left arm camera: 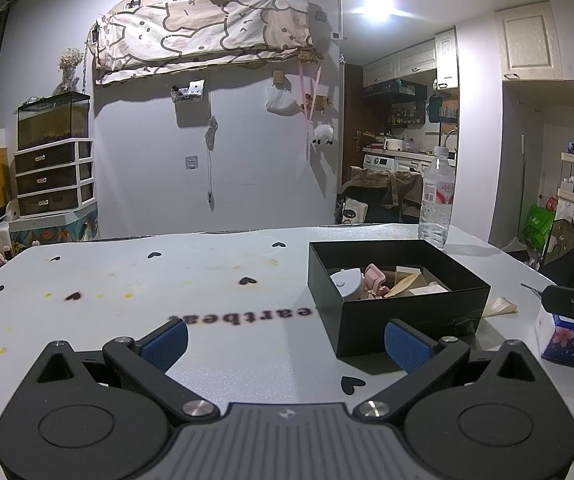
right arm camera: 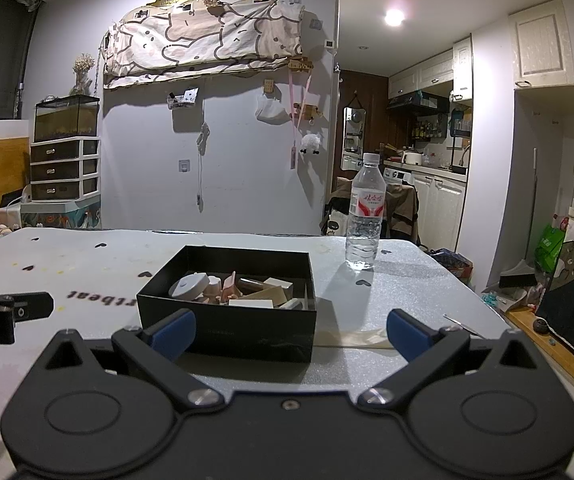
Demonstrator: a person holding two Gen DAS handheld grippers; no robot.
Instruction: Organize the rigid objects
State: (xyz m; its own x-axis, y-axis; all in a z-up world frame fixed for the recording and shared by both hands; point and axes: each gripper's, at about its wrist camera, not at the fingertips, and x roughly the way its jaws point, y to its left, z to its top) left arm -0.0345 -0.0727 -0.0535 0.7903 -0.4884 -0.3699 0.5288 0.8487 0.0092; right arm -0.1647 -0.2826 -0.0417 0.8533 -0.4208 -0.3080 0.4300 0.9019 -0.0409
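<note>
- Black box (left arm camera: pixel 397 316) (right arm camera: pixel 227 326): open-topped, rectangular, set on white table (left arm camera: pixel 167 280) (right arm camera: pixel 407 292) printed with small black hearts
- Contents of box: round white disc-shaped piece (left arm camera: pixel 345 282) (right arm camera: pixel 189 286) leaning at left side; pink plastic item (left arm camera: pixel 375 280) (right arm camera: pixel 231 286) just beside it; several beige and cream blocks (left arm camera: pixel 411 280) (right arm camera: pixel 271 290) piled toward right side; exact count not readable
- Water bottle (left arm camera: pixel 437 196) (right arm camera: pixel 365 212): clear plastic, white cap, red-and-white label, upright on table behind box, near far right corner of it
- Pale beige flat piece (left arm camera: pixel 499 306) (right arm camera: pixel 351 338): lying on table outside box, just beside its right wall
- Purple floral carton (left arm camera: pixel 563 336): at right edge of left wrist view, on table, partly hidden behind right gripper body
- Left gripper (left arm camera: pixel 285 344): low over table, level, pointed toward far wall; blue-padded fingers (left arm camera: pixel 167 342) spread wide, nothing between them; right finger in line with near left corner of box, contact not certain
- Right gripper (right arm camera: pixel 291 334): low and level, facing near wall of box; blue-padded fingers (right arm camera: pixel 405 330) spread wide, empty; left finger overlapping box's front wall in view, touching or not cannot be told
</note>
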